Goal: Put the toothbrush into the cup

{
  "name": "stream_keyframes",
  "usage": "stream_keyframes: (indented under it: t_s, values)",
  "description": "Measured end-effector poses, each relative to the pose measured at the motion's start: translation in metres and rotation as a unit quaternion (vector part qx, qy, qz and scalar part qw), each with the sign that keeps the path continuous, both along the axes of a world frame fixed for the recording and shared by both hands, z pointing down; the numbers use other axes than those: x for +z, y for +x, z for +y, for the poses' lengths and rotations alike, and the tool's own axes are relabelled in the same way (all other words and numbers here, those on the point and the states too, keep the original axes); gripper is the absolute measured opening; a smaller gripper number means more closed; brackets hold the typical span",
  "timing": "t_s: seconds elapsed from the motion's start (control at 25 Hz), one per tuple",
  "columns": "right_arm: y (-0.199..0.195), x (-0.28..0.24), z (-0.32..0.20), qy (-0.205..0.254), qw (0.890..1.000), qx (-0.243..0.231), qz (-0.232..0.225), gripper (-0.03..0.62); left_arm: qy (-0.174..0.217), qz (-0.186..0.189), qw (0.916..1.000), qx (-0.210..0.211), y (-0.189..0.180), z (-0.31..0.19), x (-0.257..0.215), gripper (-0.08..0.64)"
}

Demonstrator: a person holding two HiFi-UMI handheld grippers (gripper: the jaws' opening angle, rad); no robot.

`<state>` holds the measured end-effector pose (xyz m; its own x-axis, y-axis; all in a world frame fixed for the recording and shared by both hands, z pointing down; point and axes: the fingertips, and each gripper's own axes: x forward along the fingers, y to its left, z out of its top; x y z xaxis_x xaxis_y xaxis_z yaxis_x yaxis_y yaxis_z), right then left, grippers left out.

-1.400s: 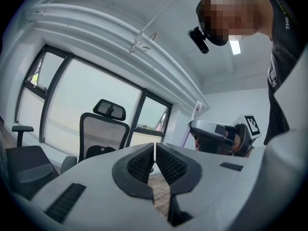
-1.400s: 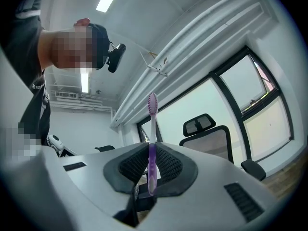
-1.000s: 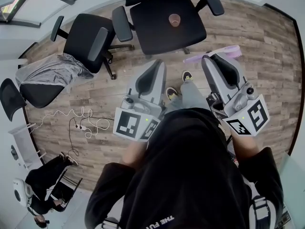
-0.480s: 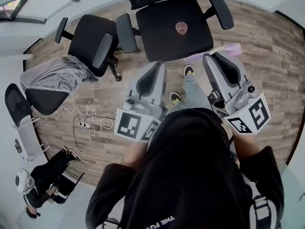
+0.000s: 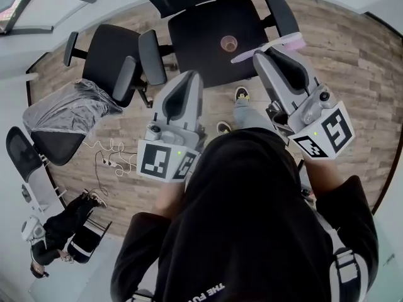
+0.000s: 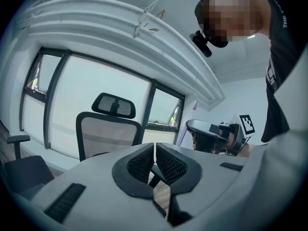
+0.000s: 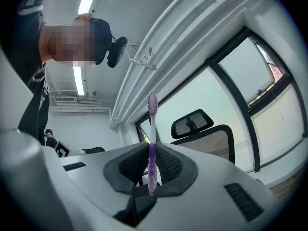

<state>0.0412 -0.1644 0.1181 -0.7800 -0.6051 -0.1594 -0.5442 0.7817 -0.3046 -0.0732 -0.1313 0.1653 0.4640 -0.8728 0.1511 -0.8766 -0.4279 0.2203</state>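
Observation:
A small pink cup (image 5: 228, 42) stands on the black seat of an office chair (image 5: 201, 55) ahead of me. My right gripper (image 5: 272, 54) is shut on a purple toothbrush (image 5: 264, 48), whose bristle end (image 5: 291, 41) sticks out to the right, just right of the cup and above the seat. In the right gripper view the toothbrush (image 7: 152, 143) stands upright between the pads (image 7: 166, 165), which press on its handle. My left gripper (image 5: 189, 80) hovers by the chair's front left edge. Its pads (image 6: 139, 165) meet with nothing between them.
A second black chair (image 5: 110, 52) stands to the left, and a third one carries a grey cover (image 5: 66, 102). A white cable (image 5: 116, 159) lies on the wooden floor. Another person (image 5: 53, 238) sits at the lower left. My feet (image 5: 241, 94) are near the chair base.
Both grippers have moved forward toward the chair. The toothbrush now lies over the seat's right side, closer to the cup.

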Motion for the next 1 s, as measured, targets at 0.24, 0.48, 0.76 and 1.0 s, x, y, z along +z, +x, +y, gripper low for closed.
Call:
stream_keyframes:
  t_s: [0.24,0.48,0.76,1.0]
  values:
    - [0.013,0.022,-0.038,-0.006,1.0,-0.022,0.01,0.054,-0.019,-0.017,0.9996,-0.013,0.012,-0.028,0.017,0.032]
    - [0.019,0.039,-0.059,-0.017,0.999,-0.029,0.02,0.054,-0.028,-0.018,0.9989,-0.032,0.011,-0.038,0.023,0.032]
    - [0.0,0.056,-0.073,-0.034,0.998,-0.041,0.035,0.054,-0.039,-0.002,0.9981,-0.047,-0.004,-0.049,0.034,0.032]
    - [-0.024,0.071,-0.094,-0.042,0.997,-0.04,0.042,0.054,-0.041,-0.001,0.9974,-0.059,-0.035,-0.067,0.044,0.032]
